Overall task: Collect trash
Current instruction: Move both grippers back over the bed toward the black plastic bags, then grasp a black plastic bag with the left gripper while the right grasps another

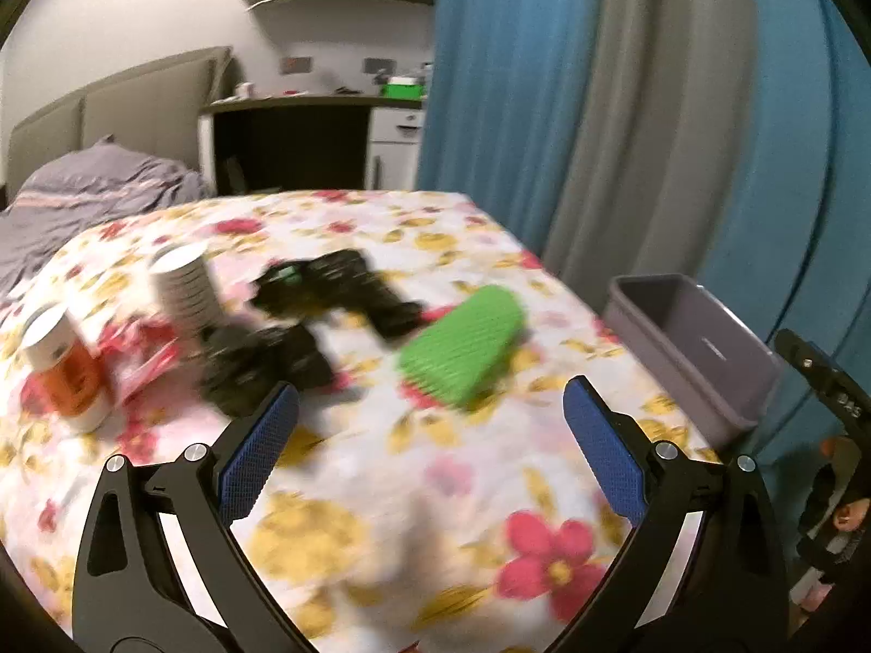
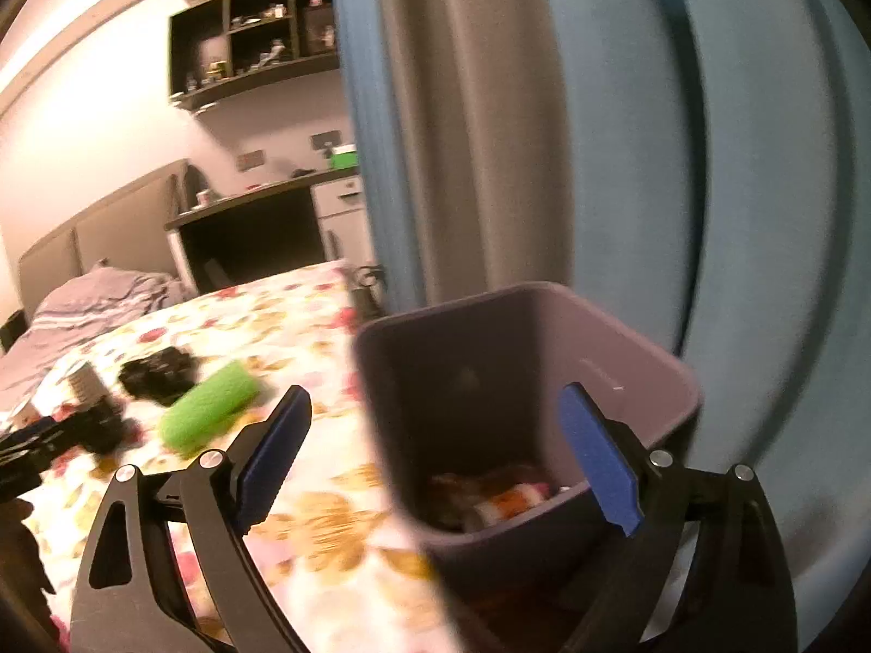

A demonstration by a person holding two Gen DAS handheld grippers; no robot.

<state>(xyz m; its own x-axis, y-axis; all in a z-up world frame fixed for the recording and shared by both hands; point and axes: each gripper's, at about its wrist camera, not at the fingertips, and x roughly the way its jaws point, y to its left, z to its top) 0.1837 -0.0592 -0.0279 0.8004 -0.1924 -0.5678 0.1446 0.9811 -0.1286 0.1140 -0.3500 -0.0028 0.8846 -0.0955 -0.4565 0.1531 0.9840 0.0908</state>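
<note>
My left gripper (image 1: pixel 430 386) is open and empty above the floral bedsheet (image 1: pixel 413 490). Ahead of it lie a green ribbed object (image 1: pixel 462 348), black crumpled pieces (image 1: pixel 326 294), a striped paper cup (image 1: pixel 185 294), an orange-and-white bottle (image 1: pixel 65 370) and a pink wrapper (image 1: pixel 141 353). A grey bin (image 1: pixel 702 337) stands at the bed's right edge. My right gripper (image 2: pixel 435 394) hangs open over that bin (image 2: pixel 462 359), nothing between its pads. Trash (image 2: pixel 506 500) lies at the bin's bottom. The green object (image 2: pixel 209 408) and black pieces (image 2: pixel 158 375) show to the left.
Blue and grey curtains (image 1: pixel 599 109) hang right behind the bin. A crumpled grey blanket (image 1: pixel 98 185) lies at the bed's far left, with a headboard, a dark desk (image 1: pixel 305 136) and wall shelves beyond. Both views are blurred.
</note>
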